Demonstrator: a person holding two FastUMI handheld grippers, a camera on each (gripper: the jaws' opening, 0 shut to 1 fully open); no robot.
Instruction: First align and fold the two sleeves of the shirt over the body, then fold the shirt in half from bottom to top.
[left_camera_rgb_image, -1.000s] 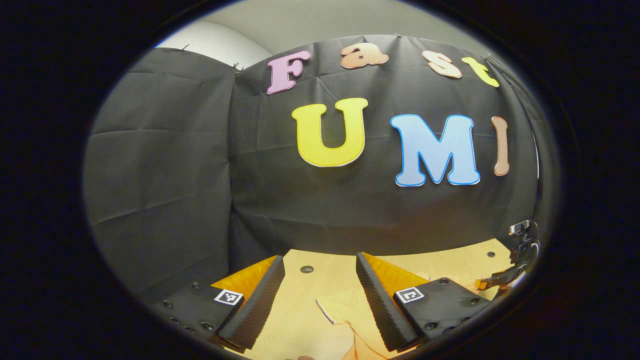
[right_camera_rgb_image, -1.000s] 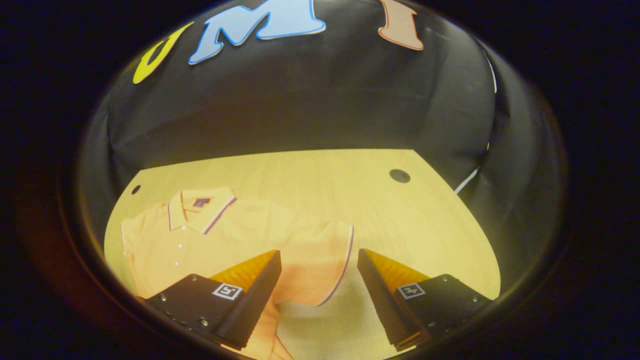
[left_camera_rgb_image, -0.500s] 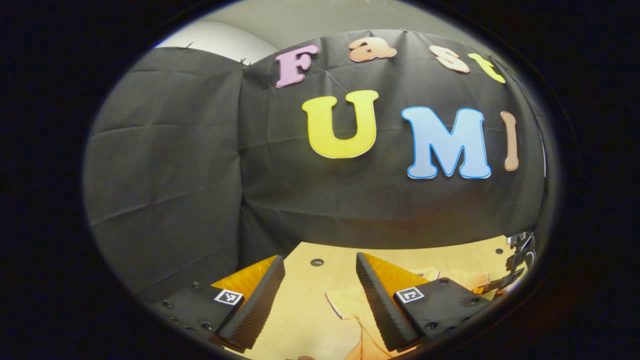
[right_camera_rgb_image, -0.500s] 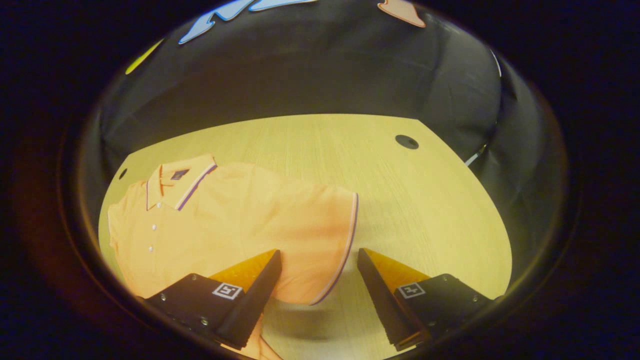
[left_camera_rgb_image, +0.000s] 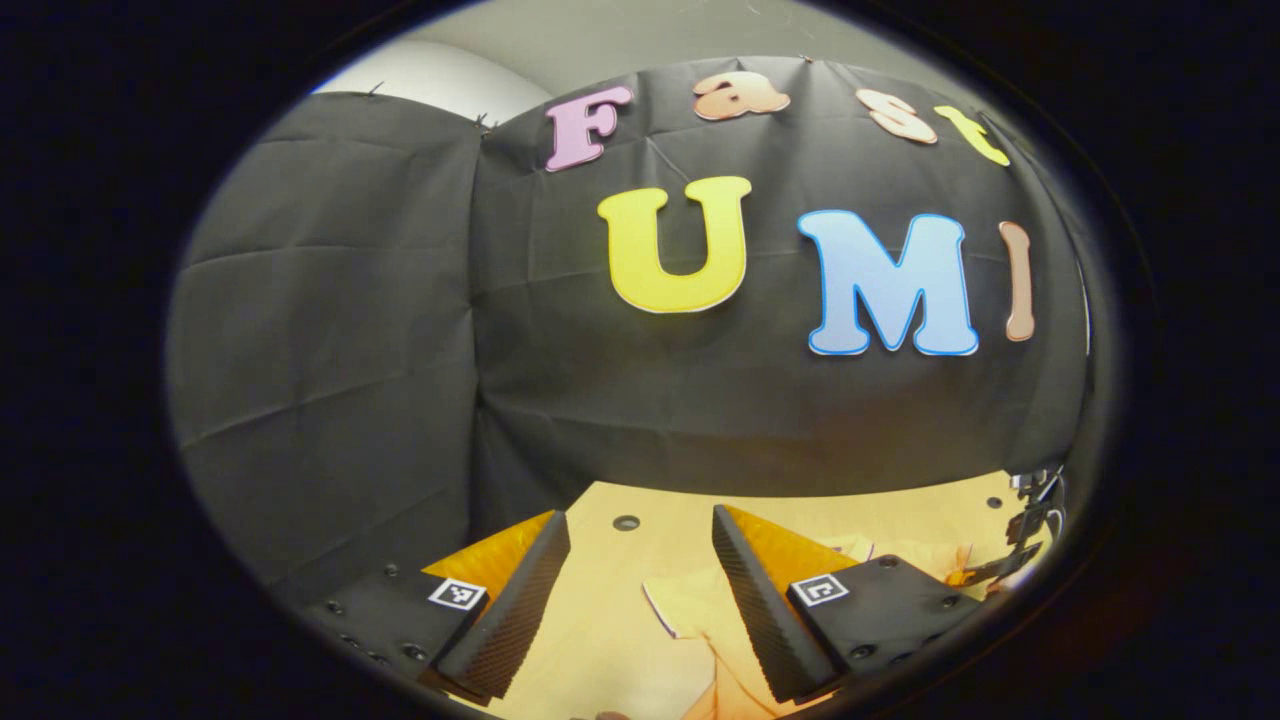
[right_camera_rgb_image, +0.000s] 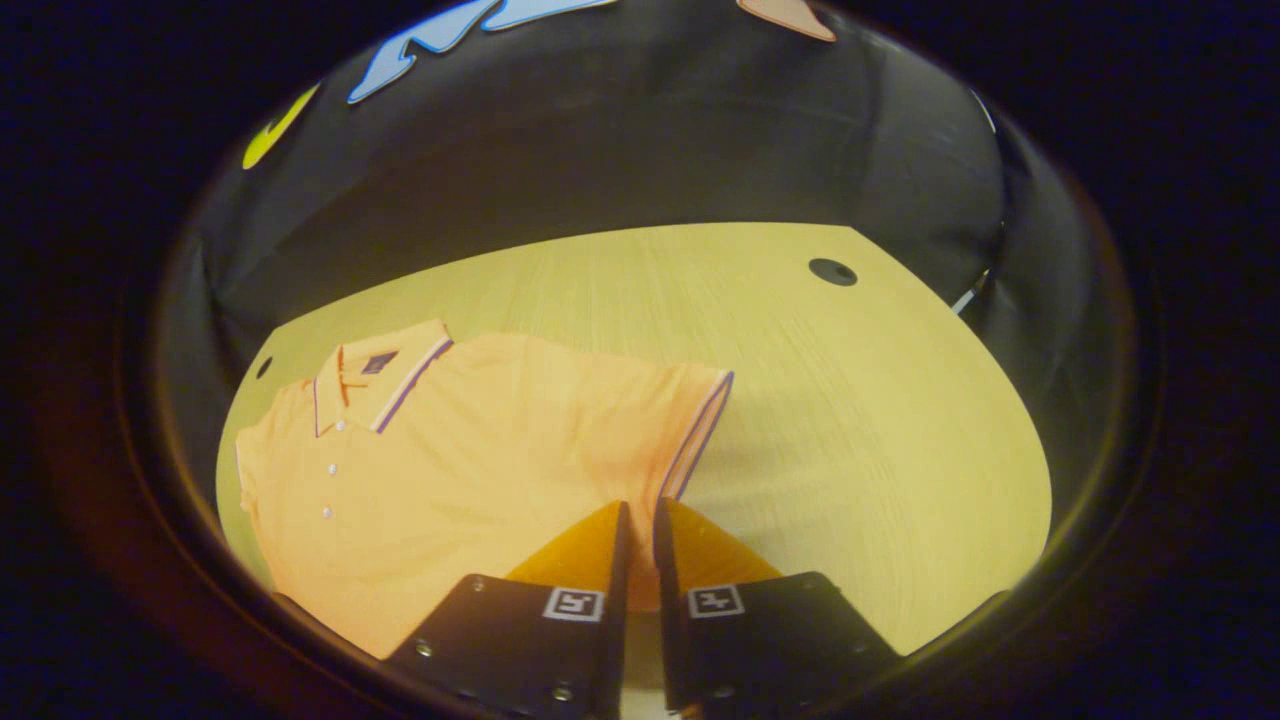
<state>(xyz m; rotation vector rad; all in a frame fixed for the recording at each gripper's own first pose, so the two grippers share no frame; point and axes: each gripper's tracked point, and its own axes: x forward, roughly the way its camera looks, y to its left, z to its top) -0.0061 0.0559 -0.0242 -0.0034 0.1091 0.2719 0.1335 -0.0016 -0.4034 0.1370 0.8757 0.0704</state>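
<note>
Right gripper (right_camera_rgb_image: 638, 520): fingers nearly together, pinching the striped cuff edge of the orange polo shirt's (right_camera_rgb_image: 480, 440) sleeve (right_camera_rgb_image: 668, 425). Shirt lies flat, collar toward the wooden table's (right_camera_rgb_image: 850, 400) far left corner. Left gripper (left_camera_rgb_image: 640, 560): fingers spread wide, holding nothing, above the other sleeve (left_camera_rgb_image: 690, 610).

A pale wooden worktop (right_camera_rgb_image: 820, 400) with small round dark holes (right_camera_rgb_image: 832, 271) near its corners, backed by creased black cloth walls (left_camera_rgb_image: 330, 330) and a grey ceiling (left_camera_rgb_image: 620, 40) above.
</note>
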